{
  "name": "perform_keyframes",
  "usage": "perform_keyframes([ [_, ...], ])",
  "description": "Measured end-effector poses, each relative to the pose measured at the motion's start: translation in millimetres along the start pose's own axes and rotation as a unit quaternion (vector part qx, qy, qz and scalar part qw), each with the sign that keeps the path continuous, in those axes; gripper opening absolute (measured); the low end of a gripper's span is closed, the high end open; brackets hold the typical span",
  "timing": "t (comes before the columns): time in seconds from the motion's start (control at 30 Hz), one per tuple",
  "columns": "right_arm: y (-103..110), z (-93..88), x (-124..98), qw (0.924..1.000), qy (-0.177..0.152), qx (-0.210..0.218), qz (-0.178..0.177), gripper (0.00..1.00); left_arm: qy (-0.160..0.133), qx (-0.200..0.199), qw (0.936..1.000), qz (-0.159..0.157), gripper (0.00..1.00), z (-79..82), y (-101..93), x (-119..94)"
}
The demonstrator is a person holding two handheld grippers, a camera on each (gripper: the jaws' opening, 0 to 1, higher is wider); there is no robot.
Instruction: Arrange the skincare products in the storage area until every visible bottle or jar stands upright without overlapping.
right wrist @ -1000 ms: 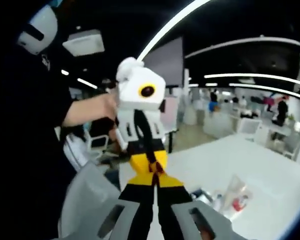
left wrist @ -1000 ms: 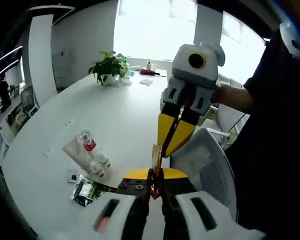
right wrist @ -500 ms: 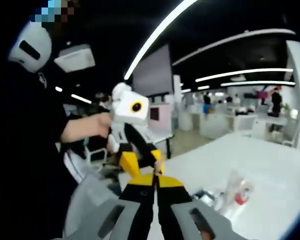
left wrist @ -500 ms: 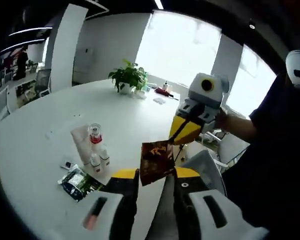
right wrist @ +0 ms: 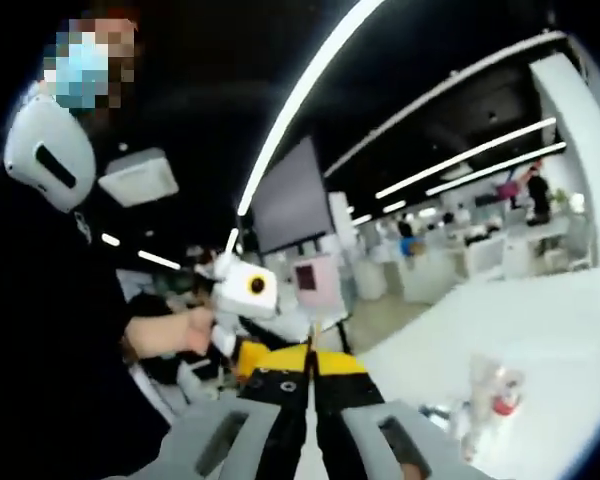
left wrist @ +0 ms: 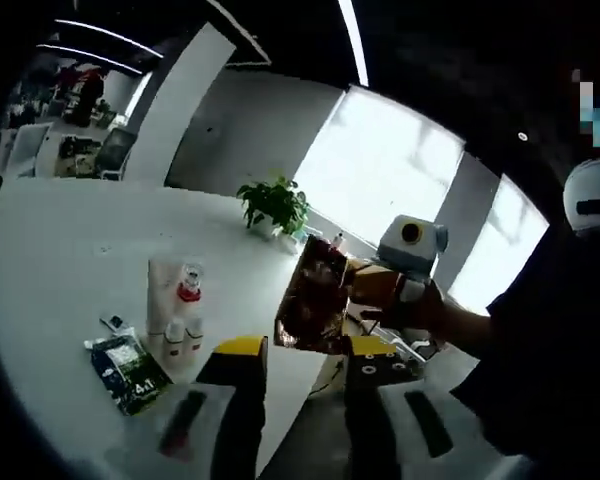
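Note:
My right gripper (left wrist: 358,285), held in a person's hand, is shut on a brown foil sachet (left wrist: 313,293), which hangs in the air. Below it my left gripper (left wrist: 308,350) stands open, jaws wide apart on either side of the sachet and not touching it. In the right gripper view my right gripper (right wrist: 309,362) is shut, and my left gripper (right wrist: 275,340) faces it from the left. On the white table (left wrist: 60,240) lie a white tube (left wrist: 160,292), a red-capped clear bottle (left wrist: 188,292) (right wrist: 495,392), small white bottles (left wrist: 176,340) and a dark green packet (left wrist: 128,365).
A potted plant (left wrist: 276,206) stands at the table's far side with small items beside it. The person holding both grippers stands at the right (left wrist: 540,330). Office desks and chairs (right wrist: 460,260) fill the background.
My left gripper has let go of the sachet and opened. My right gripper has drawn back with the sachet in it. Both views have tilted upward.

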State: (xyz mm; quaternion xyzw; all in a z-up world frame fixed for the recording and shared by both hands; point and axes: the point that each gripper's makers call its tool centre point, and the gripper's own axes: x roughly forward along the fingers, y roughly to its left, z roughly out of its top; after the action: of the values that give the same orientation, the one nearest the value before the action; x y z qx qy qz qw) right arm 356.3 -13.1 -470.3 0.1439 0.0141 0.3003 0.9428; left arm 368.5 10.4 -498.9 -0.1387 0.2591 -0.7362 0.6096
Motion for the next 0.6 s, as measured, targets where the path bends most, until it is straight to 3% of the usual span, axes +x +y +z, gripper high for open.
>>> perform_keyframes([
  [0.07, 0, 1.5, 0, 0.9999, -0.010, 0.009, 0.000, 0.00, -0.023, 0.002, 0.9996, -0.013, 0.13, 6.8, -4.4, -1],
  [0.13, -3, 2.3, 0, 0.9996, -0.020, 0.020, -0.008, 0.00, -0.022, -0.006, 0.9997, -0.013, 0.08, 5.4, -3.8, -2],
  [0.27, -6, -4.8, 1, 0.9993, -0.013, 0.029, -0.020, 0.00, -0.028, -0.008, 0.9995, -0.012, 0.05, 7.4, -4.0, -2],
  [0.43, -5, -19.1, 4, 0.9993, 0.020, 0.019, -0.025, 0.00, -0.062, -0.037, 0.9973, -0.014, 0.02, 21.5, -1.9, -6],
  [0.6, -3, -27.6, 7, 0.9989, 0.030, 0.027, -0.025, 0.00, -0.052, -0.030, 0.9982, -0.002, 0.02, 19.4, 3.4, -7],
])
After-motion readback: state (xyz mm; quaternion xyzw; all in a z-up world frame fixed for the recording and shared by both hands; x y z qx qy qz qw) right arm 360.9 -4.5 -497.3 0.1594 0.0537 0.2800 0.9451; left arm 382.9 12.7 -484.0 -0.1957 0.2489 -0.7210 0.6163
